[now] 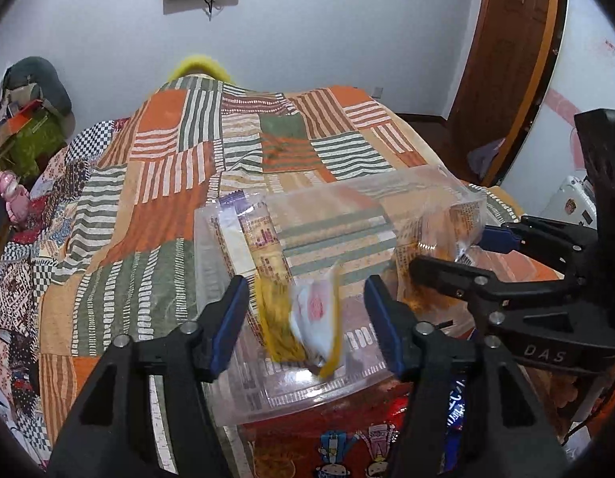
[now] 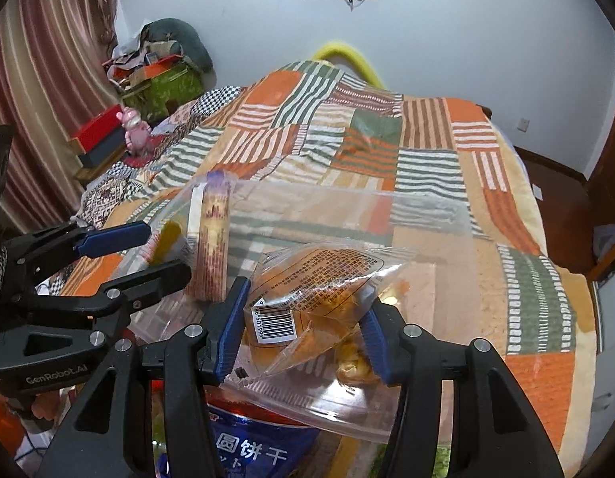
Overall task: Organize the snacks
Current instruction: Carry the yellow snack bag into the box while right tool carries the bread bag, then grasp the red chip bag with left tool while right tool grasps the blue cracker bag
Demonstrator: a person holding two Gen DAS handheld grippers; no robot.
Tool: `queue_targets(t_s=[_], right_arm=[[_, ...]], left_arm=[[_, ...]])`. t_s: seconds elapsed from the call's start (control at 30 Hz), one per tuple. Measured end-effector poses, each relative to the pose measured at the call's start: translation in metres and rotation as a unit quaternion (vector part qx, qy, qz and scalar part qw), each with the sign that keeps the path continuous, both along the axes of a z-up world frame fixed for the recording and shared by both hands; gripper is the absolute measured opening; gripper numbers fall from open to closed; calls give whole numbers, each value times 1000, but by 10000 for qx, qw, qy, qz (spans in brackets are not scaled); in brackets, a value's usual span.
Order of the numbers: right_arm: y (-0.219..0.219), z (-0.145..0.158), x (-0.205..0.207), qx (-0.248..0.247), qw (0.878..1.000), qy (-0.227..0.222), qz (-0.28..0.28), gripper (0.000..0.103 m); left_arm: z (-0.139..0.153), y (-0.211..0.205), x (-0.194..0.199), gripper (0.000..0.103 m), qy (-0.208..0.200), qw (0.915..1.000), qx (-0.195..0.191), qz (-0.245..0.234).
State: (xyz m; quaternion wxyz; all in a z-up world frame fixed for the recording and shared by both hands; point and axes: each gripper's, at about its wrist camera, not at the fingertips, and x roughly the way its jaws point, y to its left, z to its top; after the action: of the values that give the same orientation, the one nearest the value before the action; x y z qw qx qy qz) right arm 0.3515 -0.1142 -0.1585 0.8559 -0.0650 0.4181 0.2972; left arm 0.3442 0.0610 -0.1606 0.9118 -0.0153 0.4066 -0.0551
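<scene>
A clear plastic bin (image 1: pixel 327 215) sat on the patchwork bedspread (image 1: pixel 160 183), and everything else took its place from it. Over the bin's near left part hung the left gripper (image 1: pixel 305 318), its blue-padded jaws standing apart; a blurred yellow-and-white snack packet (image 1: pixel 307 318) lay in the gap between them, but neither pad pressed on it. Against the bin's left wall stood a tall purple-and-cream cracker pack (image 1: pixel 263 247). Over the bin's near right part hung the right gripper (image 2: pixel 303 330), its jaws partly spread around a clear bag of golden pastries (image 2: pixel 319 298) with a barcode label; whether the pads truly touched the bag could not be made out, so its hold could not be told. The bag sat inside the bin toward its right wall. Just in front of the bin's near edge lay a red cartoon-printed snack pack (image 1: pixel 347 438) and a blue biscuit bag (image 2: pixel 251 450).
</scene>
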Motion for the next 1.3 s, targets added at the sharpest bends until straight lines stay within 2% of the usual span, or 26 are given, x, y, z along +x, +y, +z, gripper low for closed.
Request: queue_targets(t_s=[0.03,0.23,0.43,0.67,0.83,1.07,1.3], right_arm=[[0,0,0,-8,10000,22,2,55],[-10,13,-6,56,9999,-117,-108,68],[-26,37,-23,216,9990,-351,-169,71],[-41,51,-50,317,9980,-505,-204,74],[-46,50,-69,325,9979,-527,-213,75],[-45,36,-86,342,9987,-342,-169,76],[-33,13,-90,313,9995,12,-86,77]], left_arm=[[1,0,0,69,-25,10000,35,10],[17,1,-18,73,-248,9996,118,20],[34,4,-46,83,-437,9989,151,25],[42,6,-82,89,-475,9988,149,37],[36,7,-102,92,-347,9994,72,66],[14,8,-120,92,-58,9998,-170,107],[-10,11,-122,92,250,9991,-311,126]])
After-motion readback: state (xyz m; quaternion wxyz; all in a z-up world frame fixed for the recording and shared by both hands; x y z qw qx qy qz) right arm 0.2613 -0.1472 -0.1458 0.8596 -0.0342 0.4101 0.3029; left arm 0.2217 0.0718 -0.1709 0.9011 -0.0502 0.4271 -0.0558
